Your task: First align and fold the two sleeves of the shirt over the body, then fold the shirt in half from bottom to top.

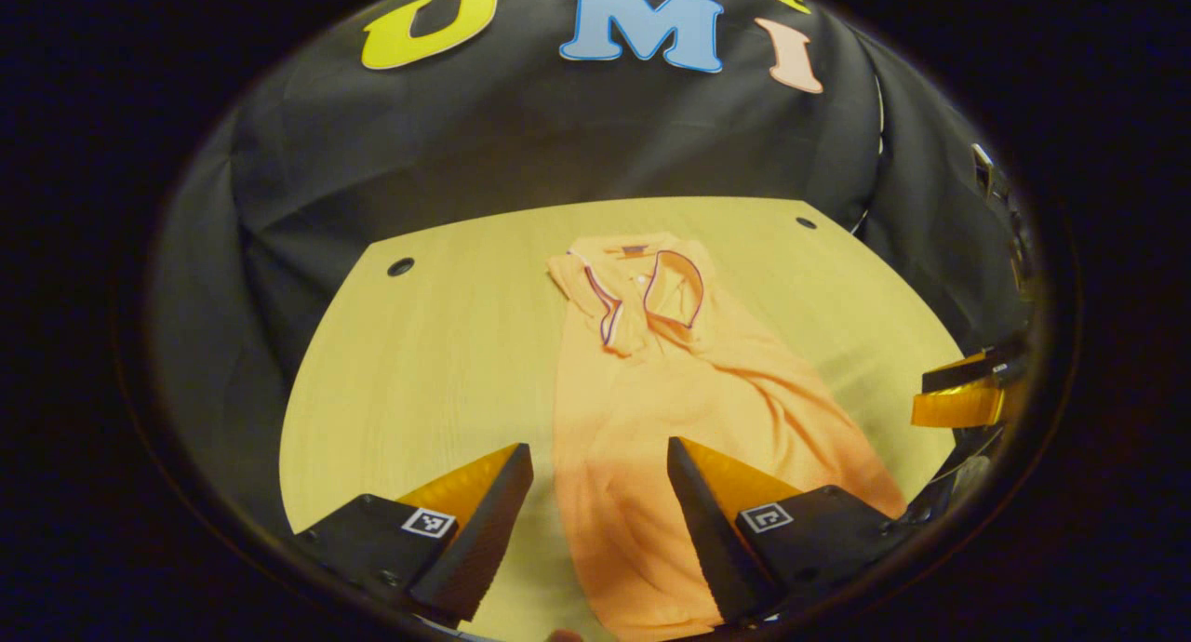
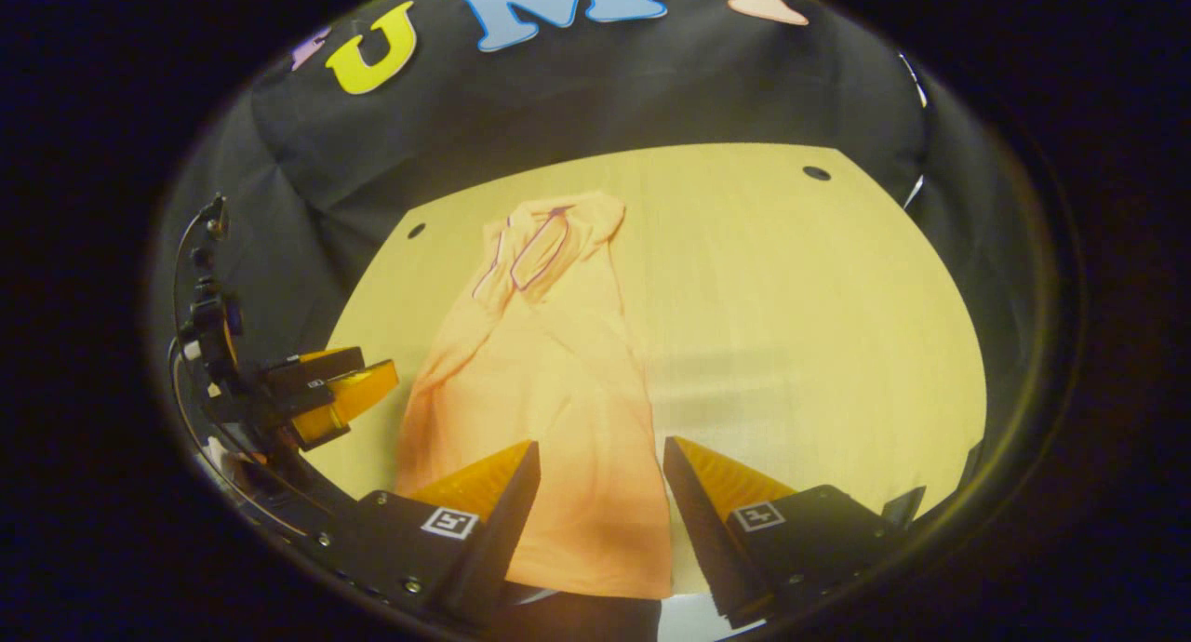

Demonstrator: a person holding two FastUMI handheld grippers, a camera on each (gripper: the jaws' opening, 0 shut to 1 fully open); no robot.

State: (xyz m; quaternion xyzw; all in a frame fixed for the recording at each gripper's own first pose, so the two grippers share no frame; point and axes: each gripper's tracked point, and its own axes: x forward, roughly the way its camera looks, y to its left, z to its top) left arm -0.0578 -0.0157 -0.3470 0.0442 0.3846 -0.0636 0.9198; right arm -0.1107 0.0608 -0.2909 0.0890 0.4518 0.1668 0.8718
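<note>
An orange polo shirt (image 1: 670, 391) lies flat on the wooden table (image 1: 437, 344), collar far, hem near, sleeves folded in over the body. In the left gripper view my left gripper (image 1: 600, 456) hovers open above the shirt's lower left part, nothing between its fingers. The right gripper (image 1: 963, 391) shows at that view's right edge, beside the shirt. In the right gripper view the shirt (image 2: 540, 381) runs from the collar down to the hem, and my right gripper (image 2: 600, 456) stands open over its lower right edge. The left gripper (image 2: 316, 391) shows at the left, held beside the shirt.
The table (image 2: 800, 326) has round holes near its far corners (image 1: 400, 267) (image 2: 816, 173). The black cloth wall rises just behind the table. Bare tabletop stretches left of the shirt in the left gripper view and right of it in the right gripper view.
</note>
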